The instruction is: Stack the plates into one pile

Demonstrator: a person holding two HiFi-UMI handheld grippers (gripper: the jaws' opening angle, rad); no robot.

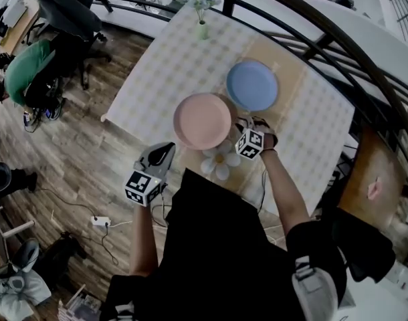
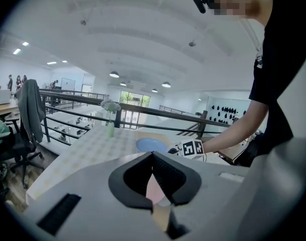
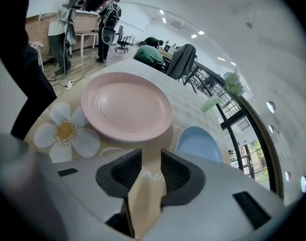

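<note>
Hidden: the person's black shirt point(image 1: 217, 246) covers the near edge of the table point(image 1: 150, 79) in the head view. In the right gripper view the gripper's own body cuts off the near rim of the blue plate.
Left gripper point(image 2: 153, 157): jaw tips pressed together with nothing between them. It is held at the table's near left edge, short of the pink plate. Only a sliver of pink shows through the gap behind the tips.
Right gripper point(image 3: 151, 154): jaws spread and empty, with bare tan mat showing between them. It is low over the mat, just beside the pink plate's near right rim.
Mat point(image 3: 153, 139): tan, with a white daisy print point(image 1: 221, 160) partly tucked under the pink plate.
Pink plate point(image 1: 202, 120): round, matte, raised rim, empty. It lies flat on the mat, nearer the person.
Blue plate point(image 1: 252, 85): round, pale blue, empty and flat. It is just beside the pink plate on its far right, with no overlap. The plates are not stacked.
Vase point(image 1: 202, 29): pale green, upright at the table's far end, holding pale flowers; detail too small to read.
Beyond: black railing point(image 1: 291, 19). A person in green point(image 1: 27, 69) is seated at far left, on the floor below.
</note>
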